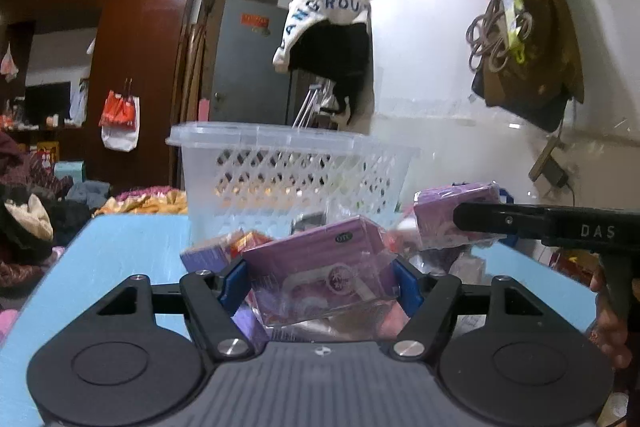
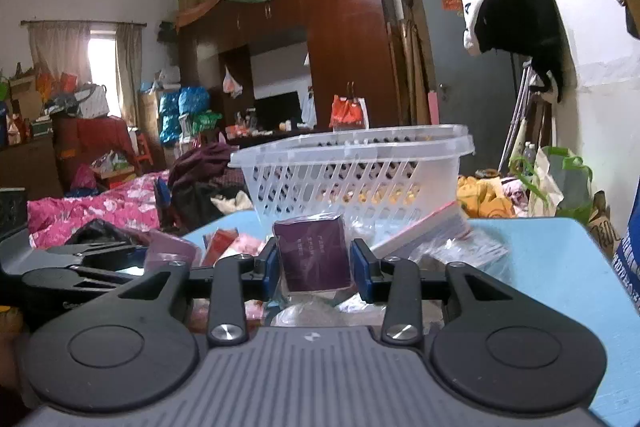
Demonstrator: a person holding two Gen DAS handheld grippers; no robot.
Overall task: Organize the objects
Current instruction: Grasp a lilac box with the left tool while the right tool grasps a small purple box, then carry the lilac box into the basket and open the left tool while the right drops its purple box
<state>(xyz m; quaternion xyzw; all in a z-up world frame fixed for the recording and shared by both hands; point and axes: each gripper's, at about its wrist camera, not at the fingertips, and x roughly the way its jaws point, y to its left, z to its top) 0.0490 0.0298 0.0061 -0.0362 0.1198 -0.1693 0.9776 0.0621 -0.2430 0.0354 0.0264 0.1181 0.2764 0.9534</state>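
My left gripper (image 1: pixel 320 285) is shut on a light purple packet in clear wrap (image 1: pixel 320 267), held tilted above the blue table (image 1: pixel 120 259). My right gripper (image 2: pixel 316 263) is shut on a dark purple packet (image 2: pixel 314 253); it also shows in the left wrist view (image 1: pixel 480 221), holding that packet (image 1: pixel 440 215) at the right. A translucent white lattice basket (image 1: pixel 292 167) stands on the table just beyond both grippers, and shows in the right wrist view (image 2: pixel 356 171). Loose packets (image 1: pixel 236 247) lie in a pile between the grippers and the basket.
A flat zip bag with a red strip (image 2: pixel 432 227) leans by the basket. The blue table's right part (image 2: pixel 560 267) runs to its edge. A pink bedspread (image 2: pixel 100 207) and clutter lie beyond the table. A white and black garment (image 1: pixel 328 27) hangs on the wall.
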